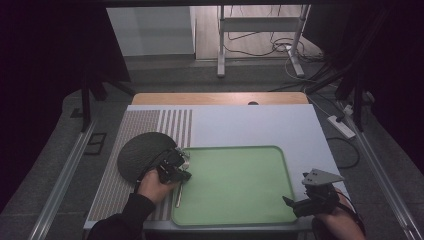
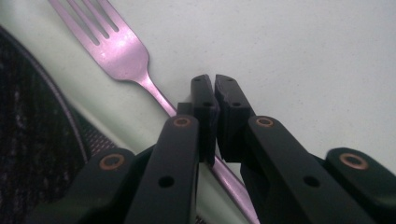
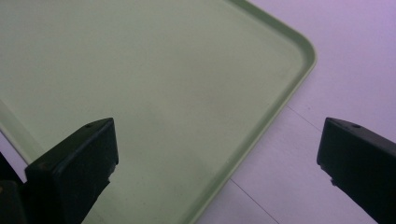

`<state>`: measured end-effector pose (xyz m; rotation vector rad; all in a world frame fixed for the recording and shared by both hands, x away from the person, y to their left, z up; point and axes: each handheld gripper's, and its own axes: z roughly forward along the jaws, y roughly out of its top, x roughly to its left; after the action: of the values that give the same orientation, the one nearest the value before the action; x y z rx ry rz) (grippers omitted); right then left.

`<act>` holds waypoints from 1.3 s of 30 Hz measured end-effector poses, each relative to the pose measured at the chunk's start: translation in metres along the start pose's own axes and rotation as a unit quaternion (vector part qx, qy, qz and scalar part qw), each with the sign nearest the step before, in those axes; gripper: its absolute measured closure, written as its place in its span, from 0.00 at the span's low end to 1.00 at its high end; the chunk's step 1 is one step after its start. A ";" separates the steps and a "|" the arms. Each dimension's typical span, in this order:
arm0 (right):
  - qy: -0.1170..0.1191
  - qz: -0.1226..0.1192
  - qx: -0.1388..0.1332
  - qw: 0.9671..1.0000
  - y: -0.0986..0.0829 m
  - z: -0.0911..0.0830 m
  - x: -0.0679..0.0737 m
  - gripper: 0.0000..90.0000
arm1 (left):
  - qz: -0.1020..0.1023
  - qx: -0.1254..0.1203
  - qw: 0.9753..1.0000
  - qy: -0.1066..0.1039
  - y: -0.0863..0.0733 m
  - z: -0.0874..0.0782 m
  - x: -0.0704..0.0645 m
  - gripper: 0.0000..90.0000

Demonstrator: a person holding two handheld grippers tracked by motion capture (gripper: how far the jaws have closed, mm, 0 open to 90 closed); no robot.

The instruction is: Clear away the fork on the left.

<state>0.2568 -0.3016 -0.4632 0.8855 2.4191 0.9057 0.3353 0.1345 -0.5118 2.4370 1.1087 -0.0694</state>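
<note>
Two black jaws of the left gripper (image 2: pixel 215 100) stand pressed together, seemingly clamped on the handle of the fork (image 2: pixel 122 55), whose long axis runs ahead and to the left from the jaws, tines farthest out, over the near-left rim of the green tray (image 1: pixel 235 185). Farther left lies a dark round mat (image 1: pixel 142 152) on the desk (image 1: pixel 250 125). Well apart, the right gripper (image 1: pixel 300 202) hangs spread wide and empty.
</note>
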 end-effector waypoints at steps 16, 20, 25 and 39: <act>0.003 -0.003 0.002 1.000 0.000 0.000 0.001 0.00 | 0.008 -0.035 0.999 -0.021 0.000 -0.006 -0.004 0.70; 0.003 -0.004 0.002 1.000 0.000 0.000 0.001 0.00 | 0.016 -0.041 0.999 -0.018 0.001 -0.006 -0.006 0.59; 0.004 -0.005 0.002 1.000 0.000 0.000 0.001 0.00 | 0.029 -0.057 0.998 -0.009 0.000 -0.006 -0.007 0.43; 0.003 -0.004 0.003 1.000 0.000 0.000 0.001 0.00 | 0.040 -0.086 0.995 -0.020 -0.003 -0.009 -0.008 0.12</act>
<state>0.2566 -0.3009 -0.4634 0.8749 2.4312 0.8998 0.3265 0.1347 -0.5030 2.3130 0.9574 0.0024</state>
